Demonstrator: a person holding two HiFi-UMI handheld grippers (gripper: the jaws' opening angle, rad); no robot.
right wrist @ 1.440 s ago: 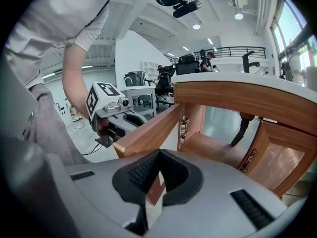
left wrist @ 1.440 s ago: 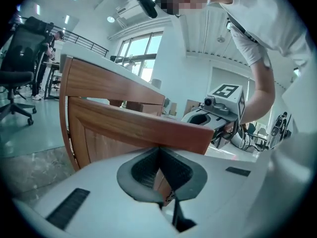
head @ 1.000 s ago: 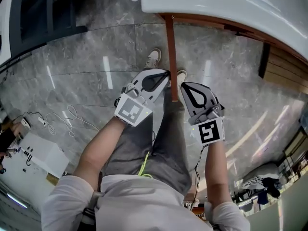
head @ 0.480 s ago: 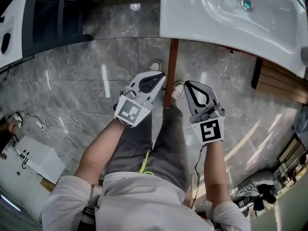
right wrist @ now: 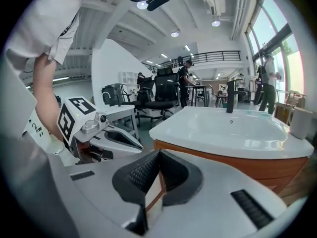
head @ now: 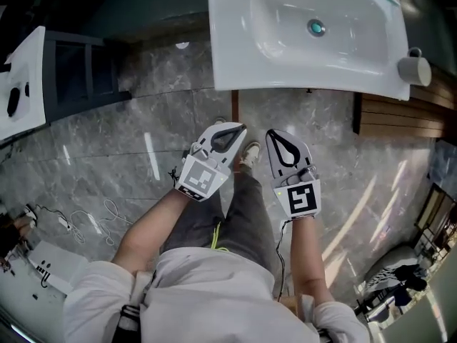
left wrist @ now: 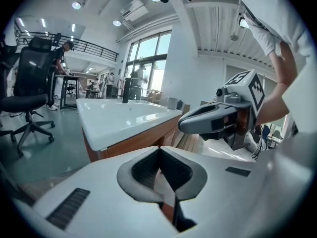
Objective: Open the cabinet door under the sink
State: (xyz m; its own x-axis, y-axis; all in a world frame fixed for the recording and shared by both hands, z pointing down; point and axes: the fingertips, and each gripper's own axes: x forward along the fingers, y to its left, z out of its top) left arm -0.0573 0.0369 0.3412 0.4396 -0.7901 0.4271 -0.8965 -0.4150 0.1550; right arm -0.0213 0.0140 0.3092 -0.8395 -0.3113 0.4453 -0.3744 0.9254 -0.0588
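Both tongs are pressed together with nothing in them. The left tongs (head: 241, 127) have their tips meeting in their own view, just bare pads with a sliver of wood showing through the loop behind them. The right tongs (head: 270, 134) look the same, tips touching and pinching nothing. In the head view they sit side by side mid-frame, close but apart. Both point up toward the sink (head: 307, 48), marker cubes facing the camera, with the person's forearms coming in from the bottom of the frame. Just above the left tips there's a thin brown strip that looks like the cabinet door (head: 237, 106), seen edge-on and sticking out from under the sink's front edge, so it's standing swung out. Neither pair of tongs has hold of it. The sink is the big white basin across the top of the frame, with a drain (head: 315, 27) in the middle and a white cup (head: 414, 70) at its right end. Both tongs views show the wooden cabinet (right wrist: 233, 160) right under the basin. A shoe (head: 250, 152) peeks out between the tongs on the grey marble floor (head: 107, 134), and loose white cables (head: 93, 216) lie at the lower left.
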